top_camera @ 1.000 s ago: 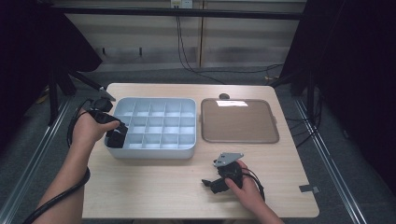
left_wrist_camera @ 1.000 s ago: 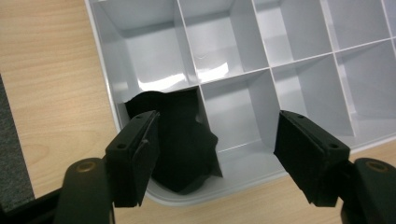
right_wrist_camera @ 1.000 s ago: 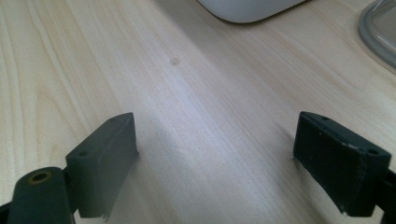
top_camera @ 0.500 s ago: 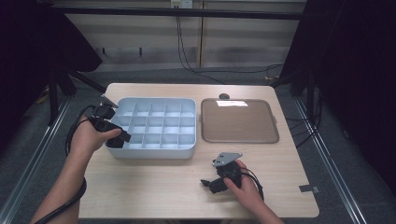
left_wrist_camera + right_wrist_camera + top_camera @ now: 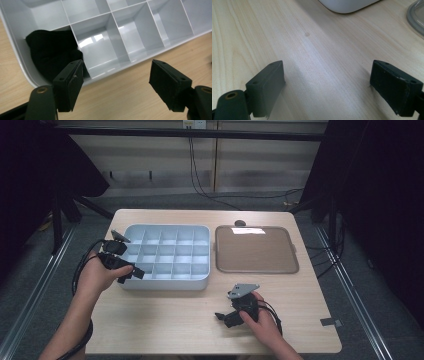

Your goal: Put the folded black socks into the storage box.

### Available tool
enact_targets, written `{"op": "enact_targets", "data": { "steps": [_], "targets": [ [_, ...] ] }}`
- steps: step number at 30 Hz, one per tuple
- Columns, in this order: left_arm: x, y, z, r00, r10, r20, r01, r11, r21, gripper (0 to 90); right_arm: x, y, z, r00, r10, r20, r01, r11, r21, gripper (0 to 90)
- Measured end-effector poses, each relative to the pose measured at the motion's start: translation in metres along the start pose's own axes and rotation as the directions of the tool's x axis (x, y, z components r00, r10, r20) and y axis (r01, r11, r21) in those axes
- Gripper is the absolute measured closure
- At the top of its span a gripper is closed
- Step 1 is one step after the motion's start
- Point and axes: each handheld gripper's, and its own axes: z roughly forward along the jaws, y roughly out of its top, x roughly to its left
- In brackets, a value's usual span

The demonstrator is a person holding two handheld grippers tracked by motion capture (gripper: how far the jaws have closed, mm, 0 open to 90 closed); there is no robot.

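A pale wooden table stands among dark curtains. In the high view, the left gripper hangs at the near left corner of a grey compartment tray; the right gripper rests low on bare wood, near the clear lid. The left gripper view shows its jaws spread wide, holding nothing — a black cloth lies bunched in the corner compartment. In the right gripper view, the jaws gape wide over wood — empty.

organizer tray left of lid, cloth in corner compartment
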Motion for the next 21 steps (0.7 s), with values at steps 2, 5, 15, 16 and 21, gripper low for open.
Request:
{"op": "enact_targets", "data": {
  "steps": [2,5,15,16,21],
  "targets": [
    [-0.002,-0.002,0.0,1.0,0.004,-0.001,-0.004,1.0,-0.006,26.6,0.0,0.0,0.0,1.0,0.001,0.0,-0.001,1.0,0.001,11.8],
    [-0.006,-0.004,0.0,0.9997,0.022,0.009,-0.022,0.9997,-0.007,26.5,0.0,0.0,0.0,1.0,0.001,0.0,-0.001,1.0,0.0,11.8],
    [-0.016,-0.014,0.003,0.998,0.058,0.027,-0.057,0.9983,-0.01,26.5,0.0,0.0,0.0,1.0,0.004,-0.001,-0.004,1.0,0.003,11.8],
    [-0.017,-0.015,0.003,0.9976,0.063,0.027,-0.063,0.998,-0.009,26.5,0.0,0.0,0.0,1.0,0.003,-0.001,-0.003,1.0,0.002,11.8],
    [-0.021,-0.02,0.007,0.9961,0.08,0.038,-0.08,0.9968,-0.011,26.5,0.0,0.0,0.0,1.0,0.004,-0.001,-0.004,1.0,0.004,11.8]
  ]
}}
